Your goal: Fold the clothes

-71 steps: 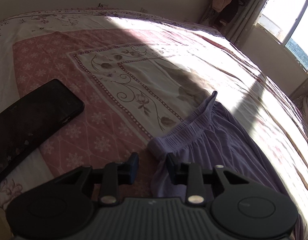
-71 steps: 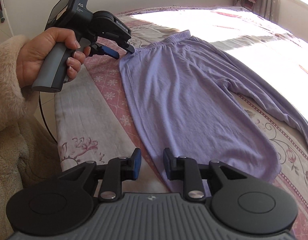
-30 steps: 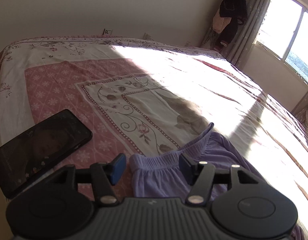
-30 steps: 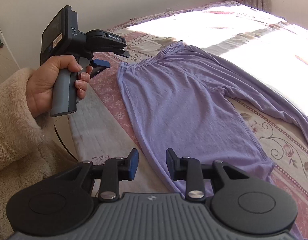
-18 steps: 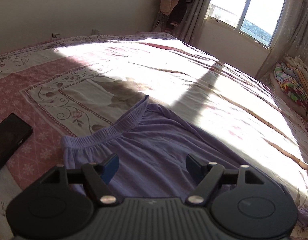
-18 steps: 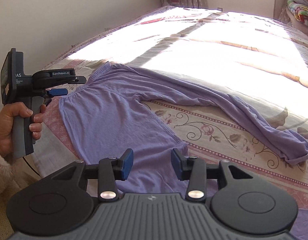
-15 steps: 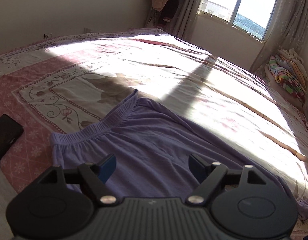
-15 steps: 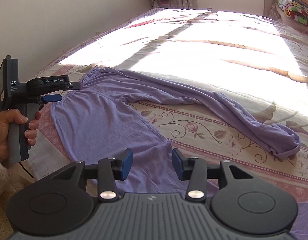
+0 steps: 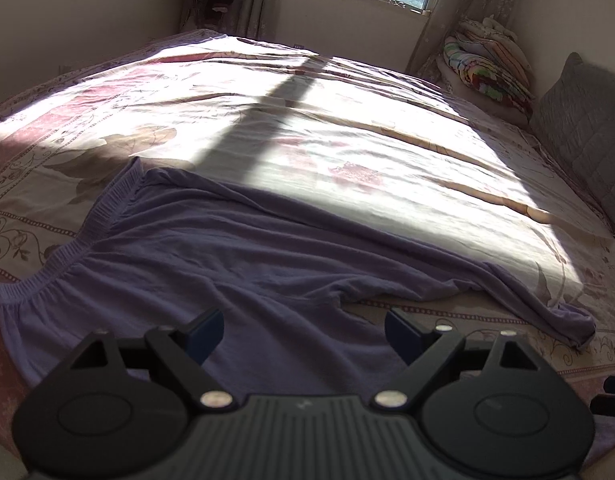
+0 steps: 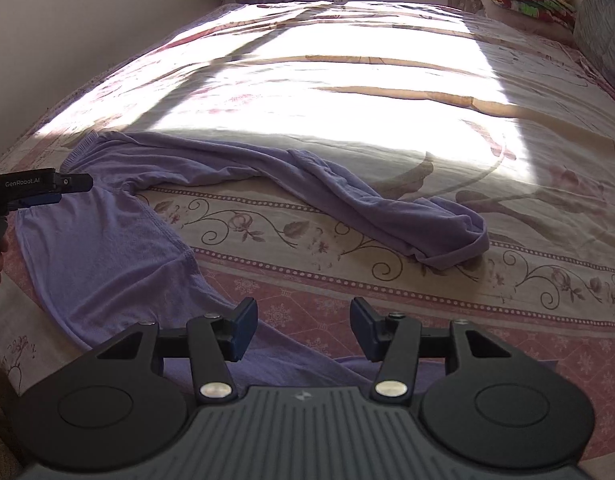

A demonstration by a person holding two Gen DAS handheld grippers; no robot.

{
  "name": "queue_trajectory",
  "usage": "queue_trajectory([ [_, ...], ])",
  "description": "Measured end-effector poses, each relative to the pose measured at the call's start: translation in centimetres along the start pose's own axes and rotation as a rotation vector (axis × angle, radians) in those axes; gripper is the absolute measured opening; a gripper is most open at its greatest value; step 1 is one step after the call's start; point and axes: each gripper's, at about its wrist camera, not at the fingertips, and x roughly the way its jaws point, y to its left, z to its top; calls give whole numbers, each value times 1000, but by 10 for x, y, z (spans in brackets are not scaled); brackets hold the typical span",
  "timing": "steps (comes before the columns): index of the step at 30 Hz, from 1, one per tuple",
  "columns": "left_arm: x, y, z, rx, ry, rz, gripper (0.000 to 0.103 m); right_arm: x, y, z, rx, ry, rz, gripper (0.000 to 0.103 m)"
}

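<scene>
Both handheld cameras have swung away from the near-left corner of the bed toward the window end. The left gripper (image 9: 303, 330), narrowly parted beside the waistband a couple of seconds ago, now has its fingers spread wide above the body of the purple trousers (image 9: 235, 248). The black phone that lay at the left of its view has dropped out of sight, and a stack of folded blankets (image 9: 487, 60) has come into view. The right gripper (image 10: 303, 328) has also widened its gap, and its view now takes in the far trouser leg (image 10: 387, 208) down to the cuff.
</scene>
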Motion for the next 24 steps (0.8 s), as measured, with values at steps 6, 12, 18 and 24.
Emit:
queue_trajectory([
  [6, 5, -13, -5, 47, 43, -39, 89, -11, -28, -6, 47, -10, -35, 55],
  [12, 6, -22, -6, 85, 62, -81, 89, -25, -65, -13, 115, -22, -85, 55],
  [18, 8, -36, -12, 155, 74, -112, 88, -37, -99, -22, 165, -14, -126, 55],
  [24, 13, -50, -17, 208, 87, -148, 84, -41, -123, -36, 167, 29, -147, 54],
])
